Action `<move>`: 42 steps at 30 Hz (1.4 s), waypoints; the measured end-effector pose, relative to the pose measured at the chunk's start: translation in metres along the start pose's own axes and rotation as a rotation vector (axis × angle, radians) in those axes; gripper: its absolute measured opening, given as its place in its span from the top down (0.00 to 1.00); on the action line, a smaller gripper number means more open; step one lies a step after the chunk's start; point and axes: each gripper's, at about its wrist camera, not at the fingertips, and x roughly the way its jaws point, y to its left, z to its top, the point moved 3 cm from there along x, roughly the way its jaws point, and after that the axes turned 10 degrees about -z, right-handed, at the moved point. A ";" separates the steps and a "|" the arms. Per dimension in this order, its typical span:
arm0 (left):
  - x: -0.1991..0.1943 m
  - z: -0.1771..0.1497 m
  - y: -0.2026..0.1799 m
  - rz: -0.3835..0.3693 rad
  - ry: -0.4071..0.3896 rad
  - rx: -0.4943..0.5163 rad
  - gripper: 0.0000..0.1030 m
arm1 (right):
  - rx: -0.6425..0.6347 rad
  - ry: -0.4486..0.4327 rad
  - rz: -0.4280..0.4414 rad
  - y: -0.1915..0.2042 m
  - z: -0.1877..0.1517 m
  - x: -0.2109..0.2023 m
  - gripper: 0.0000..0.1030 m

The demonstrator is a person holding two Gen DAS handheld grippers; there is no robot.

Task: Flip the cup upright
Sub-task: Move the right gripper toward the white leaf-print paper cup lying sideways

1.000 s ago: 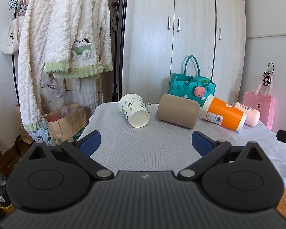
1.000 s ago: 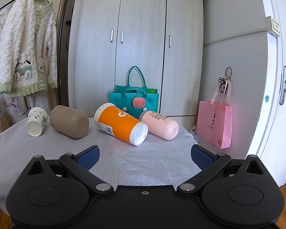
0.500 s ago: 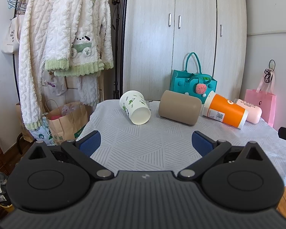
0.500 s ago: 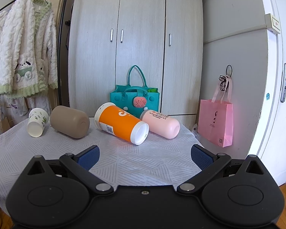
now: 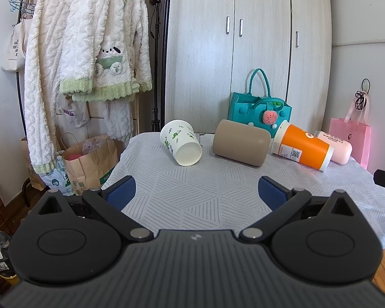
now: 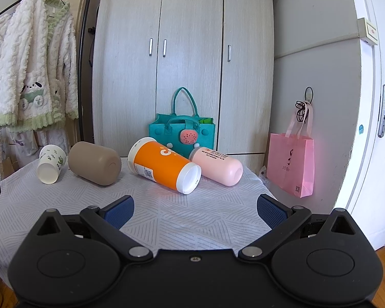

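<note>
Cups lie on their sides at the far end of the table (image 5: 192, 200); none is upright yet, and I hold nothing. My left gripper (image 5: 196, 191) has its jaws wide apart over bare cloth, and my right gripper (image 6: 195, 209) is spread the same way.

From the left camera, the white leaf-print paper cup (image 5: 181, 142) lies at 12 o'clock, its visible end toward me. The tan cup (image 5: 240, 142) is at 1 o'clock, the orange tumbler (image 5: 301, 147) and pink bottle (image 5: 335, 146) at 2.

From the right camera, the orange tumbler (image 6: 164, 165) sits at 12, with the pink bottle (image 6: 217, 165) touching it.

I judge the paper cup the nearest left-hand target. I would close gently across its wall; paper crushes easily.

Whether any cup holds something, I cannot tell. The teal bag (image 6: 182, 136) behind shows something green inside.
</note>
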 end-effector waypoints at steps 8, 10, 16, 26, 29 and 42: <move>0.001 -0.001 0.000 0.000 0.005 0.002 0.00 | -0.003 0.005 0.002 0.001 -0.001 0.000 0.00; 0.001 -0.001 0.000 0.000 0.007 0.003 0.00 | -0.004 0.008 0.001 0.002 -0.001 0.001 0.00; 0.001 -0.001 0.001 -0.002 0.007 0.002 0.00 | -0.010 0.018 0.000 0.002 -0.002 0.002 0.00; -0.006 0.016 0.017 0.001 0.061 0.021 0.00 | -0.026 0.028 0.331 0.009 0.040 -0.004 0.00; -0.002 0.032 0.033 -0.003 0.105 -0.002 0.00 | -0.020 0.087 0.541 0.019 0.059 0.007 0.00; 0.034 0.049 0.099 -0.106 0.233 -0.207 0.00 | -0.223 0.373 0.892 0.131 0.076 0.043 0.00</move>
